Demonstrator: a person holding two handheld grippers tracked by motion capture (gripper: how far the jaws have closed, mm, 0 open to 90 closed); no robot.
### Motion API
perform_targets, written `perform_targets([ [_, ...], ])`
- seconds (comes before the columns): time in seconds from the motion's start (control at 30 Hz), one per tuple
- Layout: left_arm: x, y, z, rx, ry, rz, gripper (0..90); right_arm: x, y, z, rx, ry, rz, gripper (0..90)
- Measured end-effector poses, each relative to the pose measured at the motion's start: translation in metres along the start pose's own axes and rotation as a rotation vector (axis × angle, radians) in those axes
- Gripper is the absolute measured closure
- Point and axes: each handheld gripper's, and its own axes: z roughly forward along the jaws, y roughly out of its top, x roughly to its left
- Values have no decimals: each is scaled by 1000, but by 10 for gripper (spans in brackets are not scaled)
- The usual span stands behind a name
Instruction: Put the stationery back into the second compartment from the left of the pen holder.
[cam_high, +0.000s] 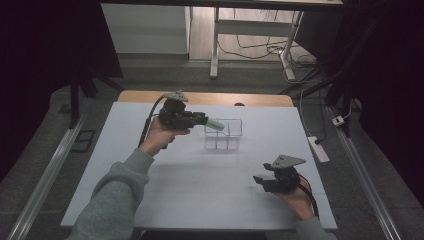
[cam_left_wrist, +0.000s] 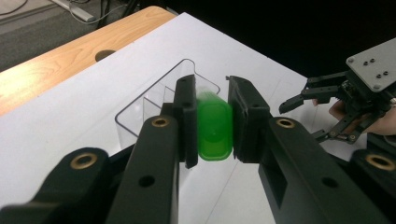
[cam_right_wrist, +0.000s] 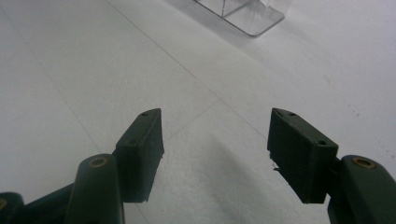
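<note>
White worktop stands in a dark room, w/ cables on the floor behind. Left gripper is above the worktop, its jaws pinching a green tube from both sides. The tube is held in the air at the left edge of a clear divided box, which stands near the middle-far part of the worktop. Right gripper is at the near right, well apart from the box, jaws spread w/ nothing between them.

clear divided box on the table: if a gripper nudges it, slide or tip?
The clear divided box probably slides: it sits low and flat on the smooth white table. Thin clear walls suggest it is light, so a small push may shift it. It looks rigid, likely hard plastic, and may crack if squeezed.
</note>
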Motion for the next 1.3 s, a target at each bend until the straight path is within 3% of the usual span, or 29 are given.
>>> perform_targets([
  [0.4, 8, 14, 16, 57, 35, 7, 741, -1, -1, 1, 5, 2, 5, 350],
  [0.7, 14, 24, 32, 138, 54, 13, 740, -1, -1, 1, 4, 2, 5, 347],
  [1.0, 15, 25, 41, 146, 53, 0, 728, -1, -1, 1, 4, 1, 7, 346],
  [1.03, 16, 25, 41, 135, 47, -4, 703, -1, -2, 1, 3, 1, 7, 346],
  [1.13, 16, 25, 40, 123, 55, -5, 511, -2, -2, 1, 5, -1, 7, 346],
  [1.3, 16, 22, 34, 104, 49, -3, 458, -2, -2, 1, 8, -1, 7, 346],
])
